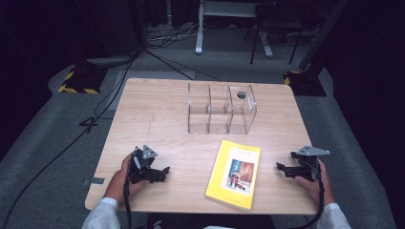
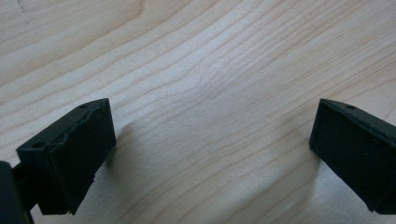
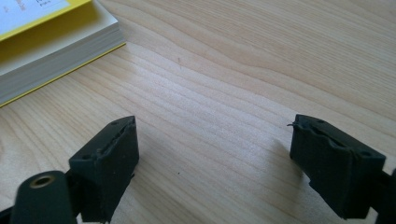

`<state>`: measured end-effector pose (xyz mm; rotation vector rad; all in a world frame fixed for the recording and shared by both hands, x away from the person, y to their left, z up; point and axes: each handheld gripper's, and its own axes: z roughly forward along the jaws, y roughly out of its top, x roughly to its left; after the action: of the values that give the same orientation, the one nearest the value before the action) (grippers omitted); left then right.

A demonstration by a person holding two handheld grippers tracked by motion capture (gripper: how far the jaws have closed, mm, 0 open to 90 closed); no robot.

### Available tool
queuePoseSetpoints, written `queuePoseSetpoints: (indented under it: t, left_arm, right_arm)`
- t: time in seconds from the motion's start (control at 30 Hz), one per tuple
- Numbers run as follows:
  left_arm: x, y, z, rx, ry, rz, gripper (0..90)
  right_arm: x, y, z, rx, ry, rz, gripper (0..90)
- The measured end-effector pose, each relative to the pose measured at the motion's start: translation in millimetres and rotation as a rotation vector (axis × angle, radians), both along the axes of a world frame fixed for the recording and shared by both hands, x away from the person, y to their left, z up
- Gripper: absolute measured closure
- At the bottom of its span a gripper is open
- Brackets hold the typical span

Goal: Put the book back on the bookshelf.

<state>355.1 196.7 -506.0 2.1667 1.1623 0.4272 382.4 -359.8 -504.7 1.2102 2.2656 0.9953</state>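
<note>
A yellow book lies flat on the wooden table, near the front edge and between my two hands. Its page edges and yellow cover fill the top left corner of the right gripper view. Behind it stands a clear plastic organiser with three upright compartments. My left gripper rests on the table left of the book, open, with bare wood between its jaws. My right gripper rests right of the book, open and holding nothing.
A small dark round piece sits on the organiser's right wall. Beyond the table lie grey floor, black cables, stand bases with yellow-black tape and a metal frame. Bare wood stretches left of the organiser.
</note>
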Motion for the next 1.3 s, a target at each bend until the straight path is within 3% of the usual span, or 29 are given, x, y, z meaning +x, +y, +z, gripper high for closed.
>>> queuePoseSetpoints:
  t: [0.2,0.27,0.47,0.57,0.7,0.83,0.93,1.0,1.07,1.17,1.3]
  left_arm:
    - [-6.5,-10.1,0.1,0.004,0.000,-0.041,0.8]
    - [-11.1,-13.7,0.5,0.005,0.005,-0.086,0.8]
    - [-22.4,-25.4,0.4,0.004,0.007,-0.219,0.7]
    - [-25.5,-29.1,0.1,-0.002,0.008,-0.239,0.7]
    - [-30.5,-35.0,0.1,0.000,0.008,-0.255,0.3]
    - [-32.3,-39.4,0.2,0.001,0.008,-0.282,0.3]
    - [-34.8,-43.8,0.2,0.001,0.008,-0.316,0.2]
    - [-36.6,-47.9,0.2,0.001,0.008,-0.339,0.2]
    - [-37.4,-51.5,0.2,0.001,0.008,-0.350,0.2]
    - [-40.2,-59.5,0.2,0.001,0.008,-0.380,0.2]
    - [-43.0,-70.3,0.4,0.003,0.008,-0.420,0.2]
  right_arm:
    - [-3.1,2.7,0.3,-0.010,-0.008,0.036,16.3]
    - [-5.5,5.7,0.9,-0.022,-0.013,0.078,16.3]
    - [-13.7,25.7,3.9,-0.034,0.037,0.183,15.7]
    - [-17.5,38.8,5.9,-0.054,0.054,0.250,15.7]
    - [-27.8,64.3,7.6,-0.077,0.067,0.382,15.6]
    - [-32.3,74.1,9.5,-0.095,0.085,0.420,15.7]
    - [-35.2,81.0,12.2,-0.124,0.107,0.469,15.8]
    - [-36.1,88.2,17.0,-0.182,0.143,0.539,17.5]
    - [-34.3,95.5,21.5,-0.233,0.181,0.575,18.7]
    - [-31.3,107.2,23.7,-0.280,0.210,0.607,16.5]
    - [-31.8,112.8,24.4,-0.295,0.226,0.609,15.9]
